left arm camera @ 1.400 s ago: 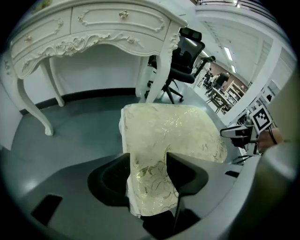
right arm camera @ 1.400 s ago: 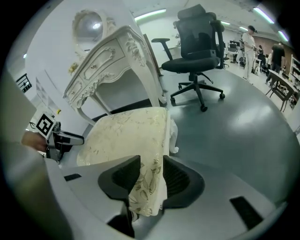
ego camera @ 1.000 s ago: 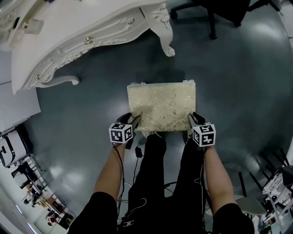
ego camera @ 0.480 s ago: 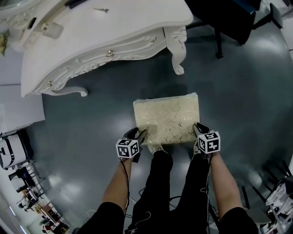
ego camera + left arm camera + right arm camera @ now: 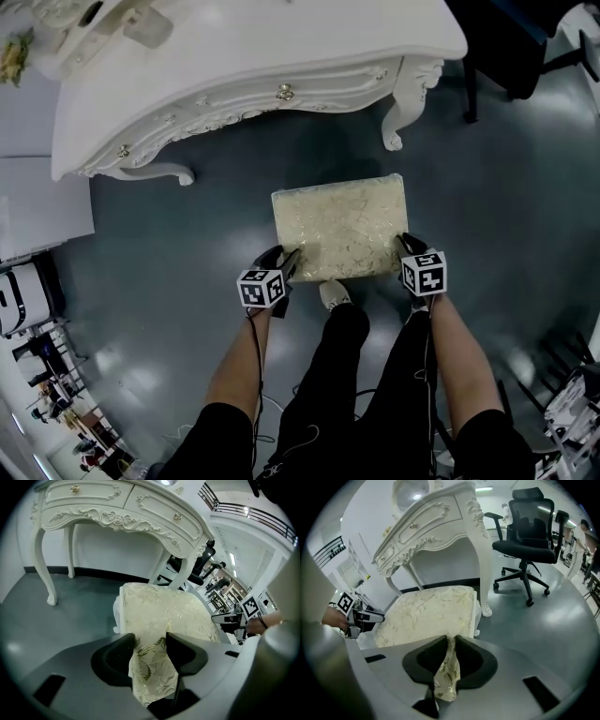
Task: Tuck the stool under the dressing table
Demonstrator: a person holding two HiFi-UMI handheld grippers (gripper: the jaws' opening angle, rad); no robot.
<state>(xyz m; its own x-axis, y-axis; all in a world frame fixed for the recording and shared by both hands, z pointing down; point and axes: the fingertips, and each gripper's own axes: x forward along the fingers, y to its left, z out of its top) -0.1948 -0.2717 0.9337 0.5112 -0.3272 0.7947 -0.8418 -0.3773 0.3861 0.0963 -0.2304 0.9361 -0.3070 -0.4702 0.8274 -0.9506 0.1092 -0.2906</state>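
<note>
The stool has a cream and gold patterned cushion and stands on the dark floor just in front of the white carved dressing table. My left gripper is shut on a fold of the cushion's fabric at the near left corner; the left gripper view shows the fabric pinched between the jaws of this gripper. My right gripper holds the near right corner. Its jaws have just been closing and are shut on a strip of the cover, seen in the right gripper view at the gripper.
The table's curved right leg stands just beyond the stool's far right corner, the left leg farther left. A black office chair is at the right. The person's shoe is right behind the stool.
Both grippers and the stool have moved toward the dressing table, which now lies closer to the stool's far edge. Both grips have stayed on the cushion's corners.
</note>
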